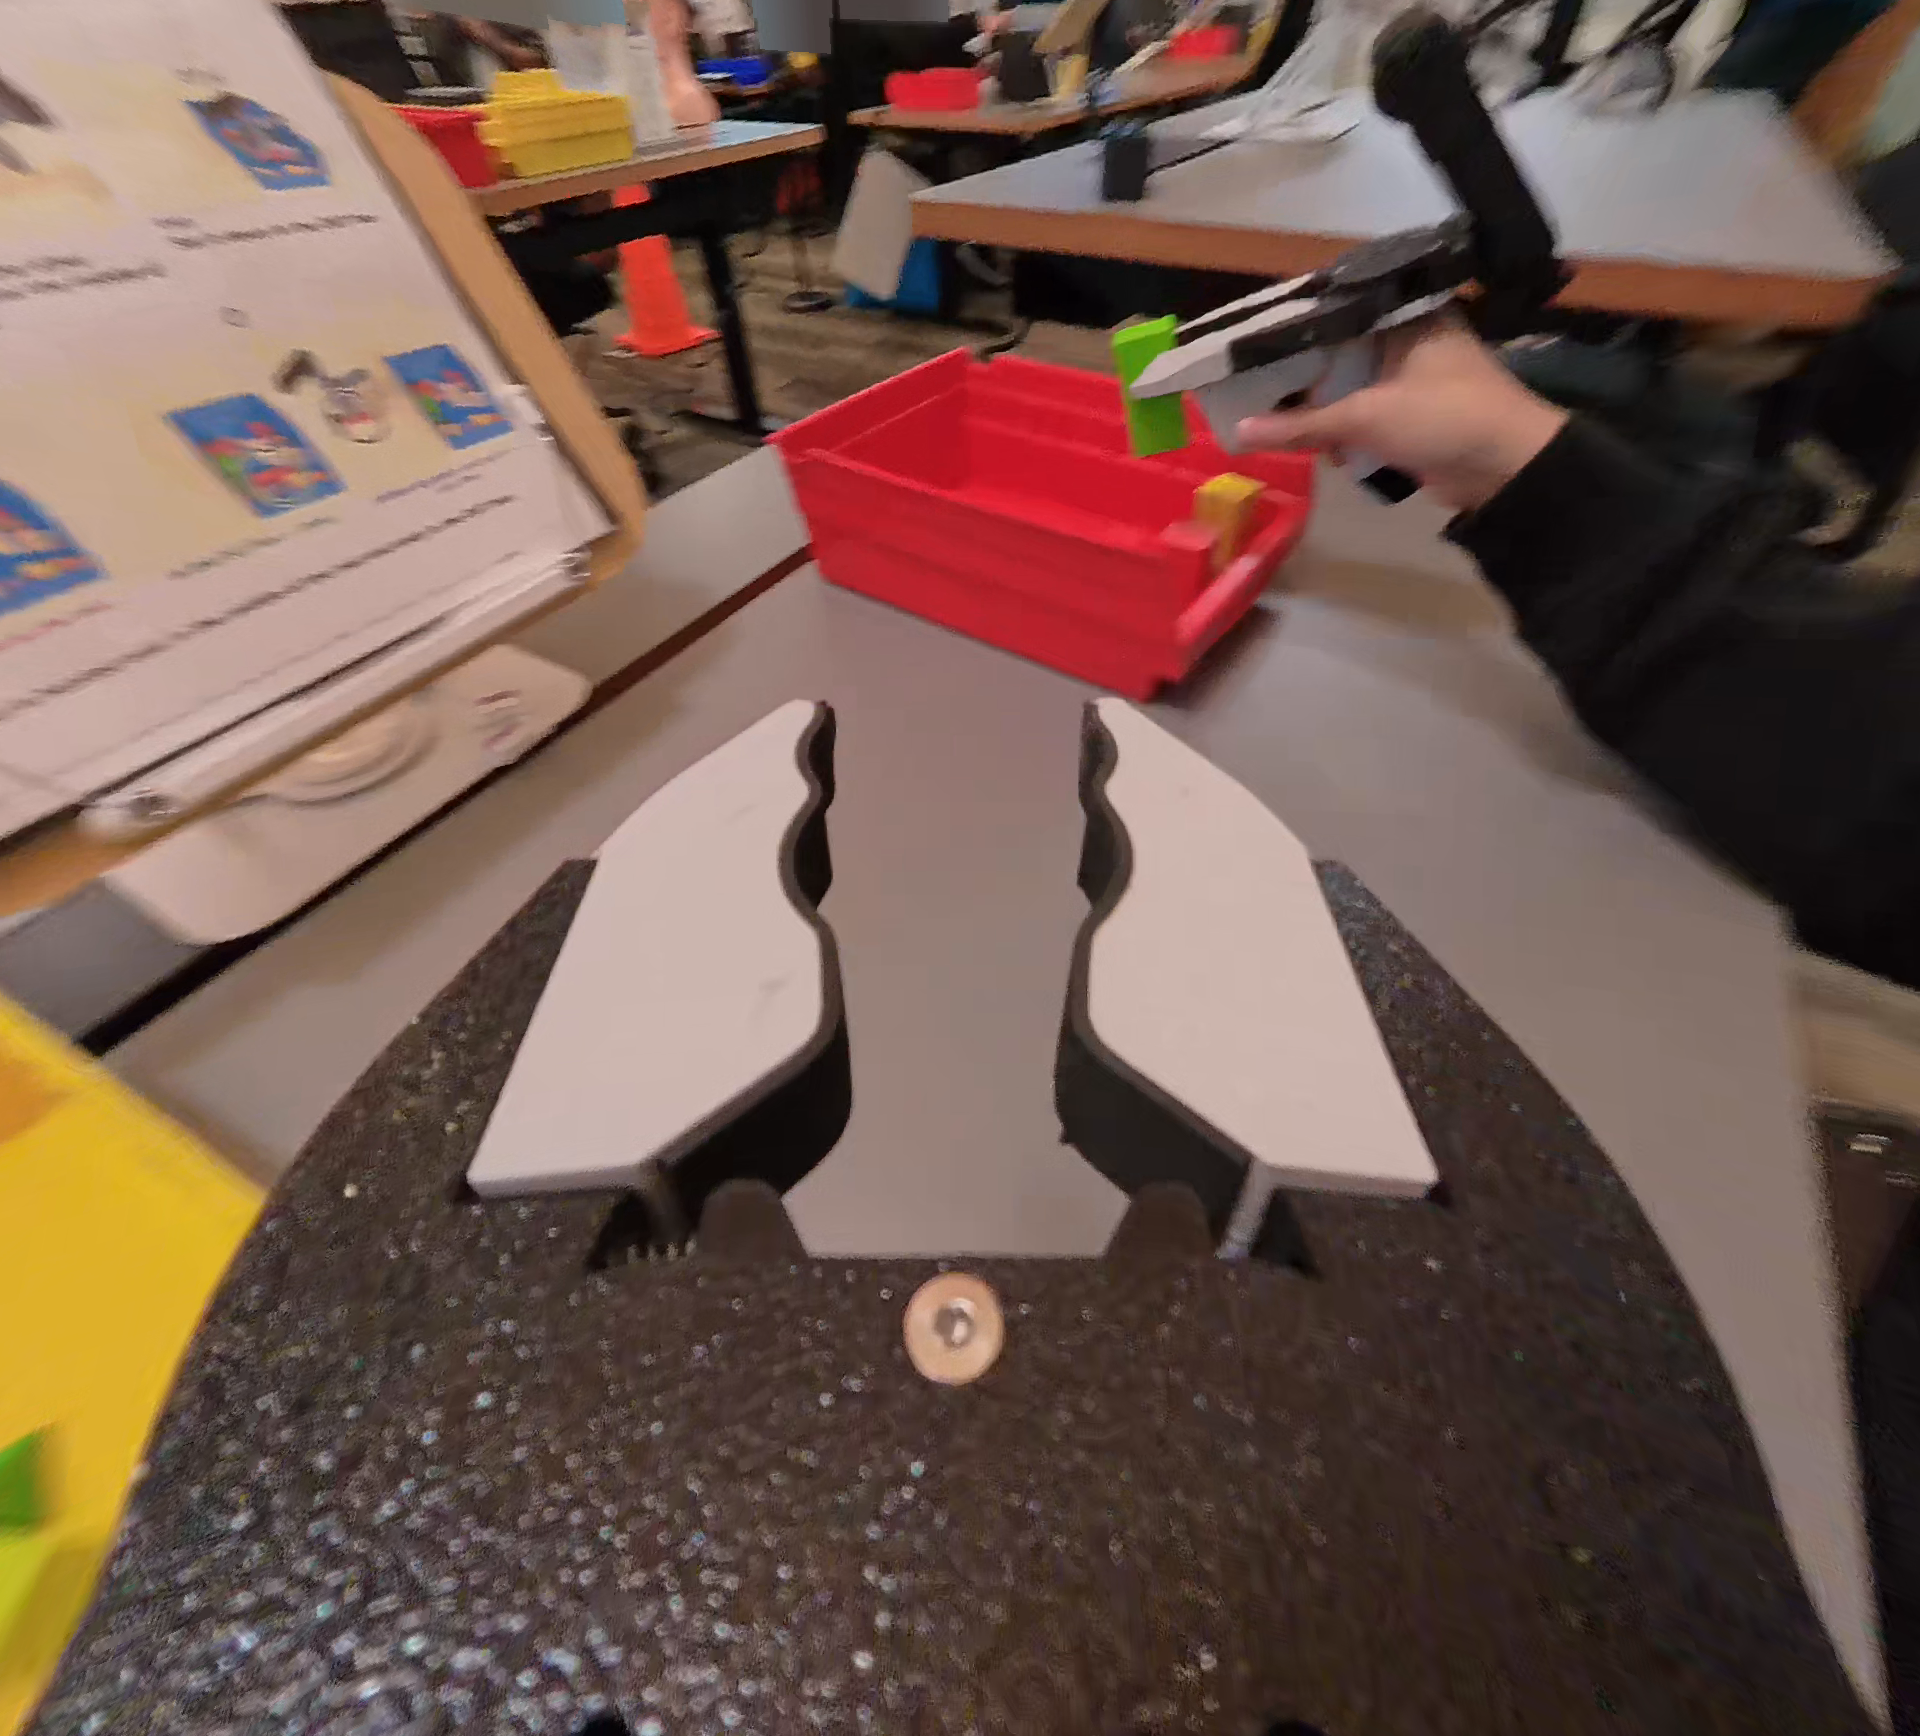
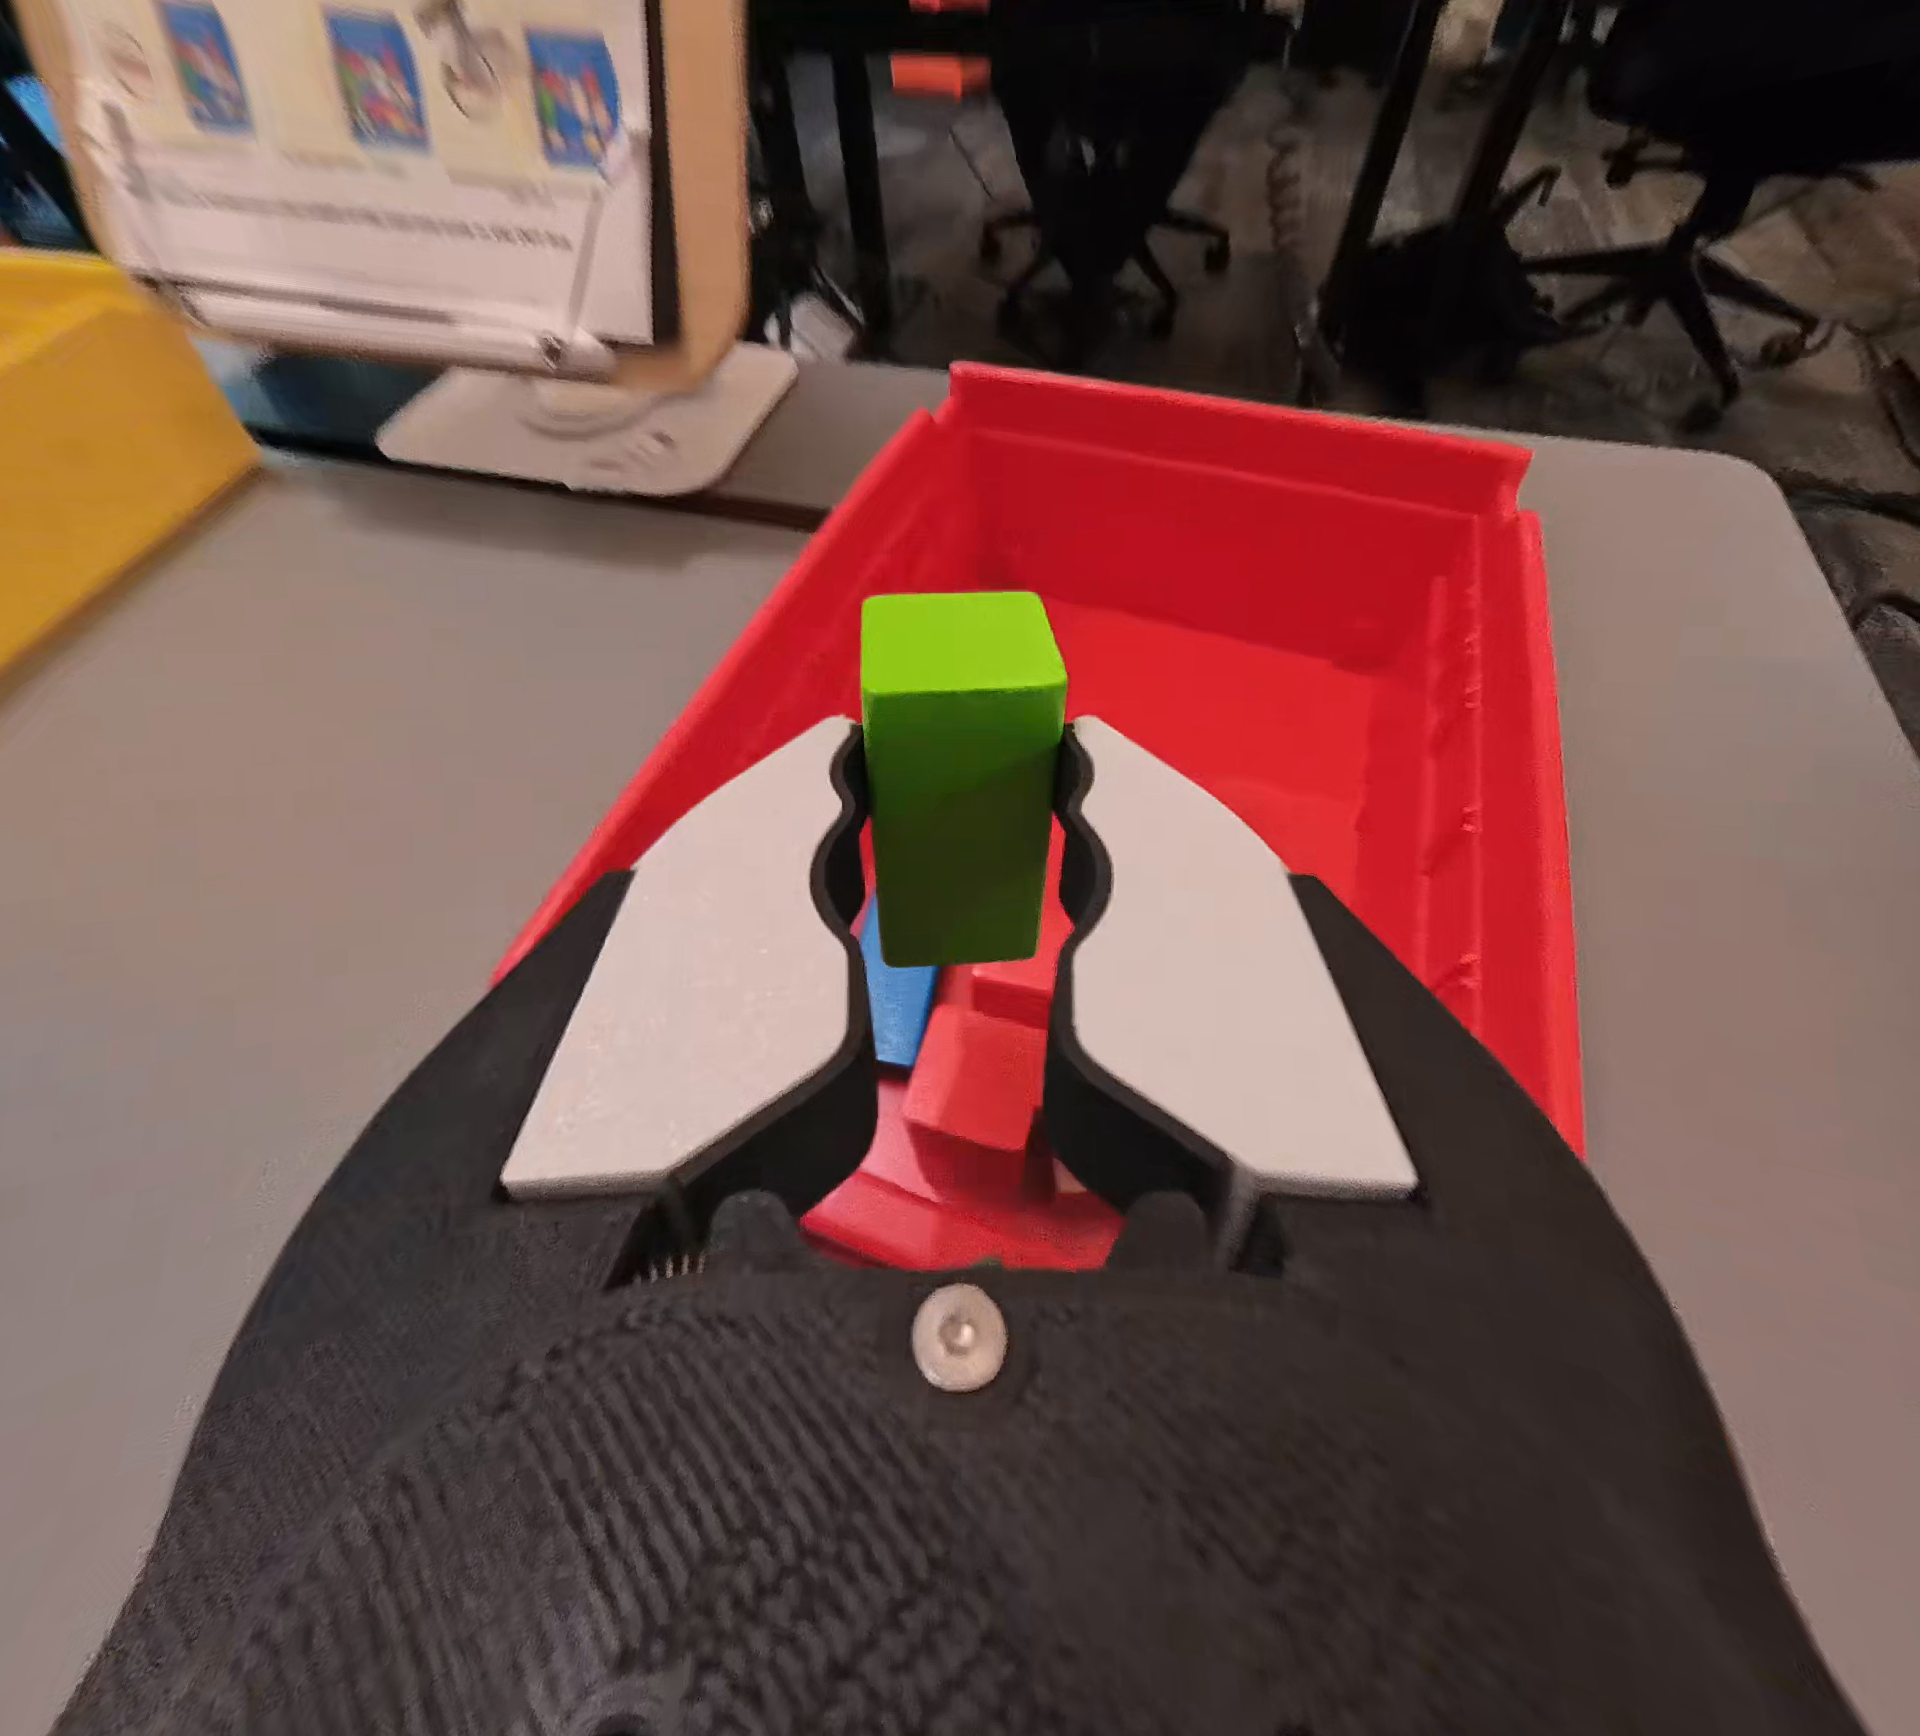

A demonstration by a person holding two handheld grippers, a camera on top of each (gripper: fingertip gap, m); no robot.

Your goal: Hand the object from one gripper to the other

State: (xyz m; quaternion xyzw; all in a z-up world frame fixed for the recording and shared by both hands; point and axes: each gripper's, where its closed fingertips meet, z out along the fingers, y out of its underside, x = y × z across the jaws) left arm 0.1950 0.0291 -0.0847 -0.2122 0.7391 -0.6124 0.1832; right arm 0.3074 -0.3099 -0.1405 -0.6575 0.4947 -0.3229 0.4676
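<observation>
From where I sit, starting at the left: a yellow bin (image 2: 94, 429) sits at the edge of the worktop (image 2: 364, 699), with a propped instruction board (image 2: 353, 76) behind it; my left gripper (image 1: 956, 720) hangs over bare worktop, well apart from everything, its jaws parted and nothing between them; further right stands the red bin (image 2: 1455, 751), and over it my right gripper (image 2: 961, 730) carries the green block (image 2: 961, 782) upright, clear of the bin floor, with a blue block (image 2: 894, 1000) and red blocks (image 2: 977, 1073) lying loose below, and a yellow block (image 1: 1226, 512) leaning at the bin's near corner

What worries me is the gap between the two grippers; the left one has a long way to travel, and if it arrives off-line it could knock the block's free end and twist it in the right grasp; the block stands well proud of the fingertips, so there is room to take it above the pads, but a grab too near them would clash finger on finger; if the right lets go before the left has truly closed, I judge the block drops into the bin

The right jaws are clenched partway, both pads (image 2: 1070, 772) pressed flat on the block's opposite sides; the left jaws are released, somewhat wider than the block looks
</observation>
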